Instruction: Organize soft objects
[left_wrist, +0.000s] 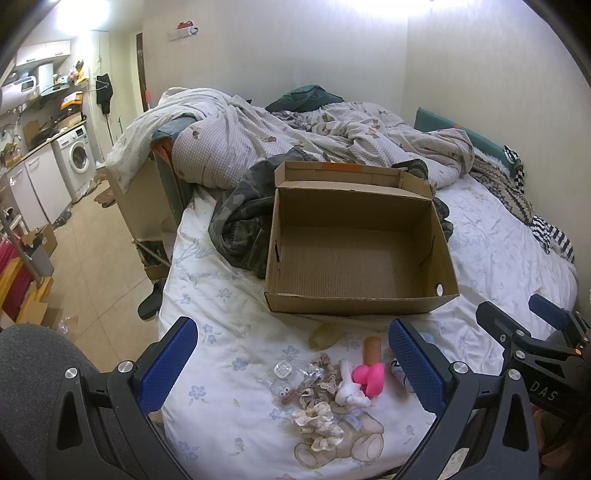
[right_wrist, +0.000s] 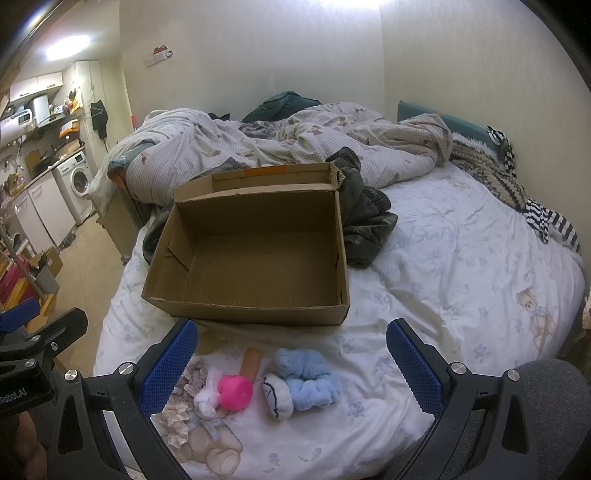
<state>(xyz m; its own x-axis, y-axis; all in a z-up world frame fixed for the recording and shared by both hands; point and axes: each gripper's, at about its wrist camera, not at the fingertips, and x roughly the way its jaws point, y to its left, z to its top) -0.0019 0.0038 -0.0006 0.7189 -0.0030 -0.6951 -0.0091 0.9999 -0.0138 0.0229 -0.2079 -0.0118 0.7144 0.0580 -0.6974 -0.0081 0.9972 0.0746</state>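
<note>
On the bedsheet (right_wrist: 443, 258), just before the empty cardboard box (right_wrist: 255, 254), lie scrunchies (left_wrist: 317, 417), a pink toy (right_wrist: 235, 392) and a blue plush cloth (right_wrist: 308, 382). Both the left gripper (left_wrist: 291, 369) and right gripper (right_wrist: 291, 369) hover spread wide, holding nothing (sorting seemingly not yet begun). Next: close on one piece, likely the cloth, and carry it boxward.

An empty cardboard box (right_wrist: 251, 258) is seen on a bed (right_wrist: 461, 266), at the centre. The right tool (right_wrist: 291, 363) is held wide open at six o'clock, nothing between its jaws. Below it lie a pink toy (right_wrist: 236, 391), a light-blue plush (right_wrist: 310, 380) and scrunchies (right_wrist: 184, 410). A rumpled duvet (right_wrist: 295, 147) is piled at twelve o'clock.
</note>
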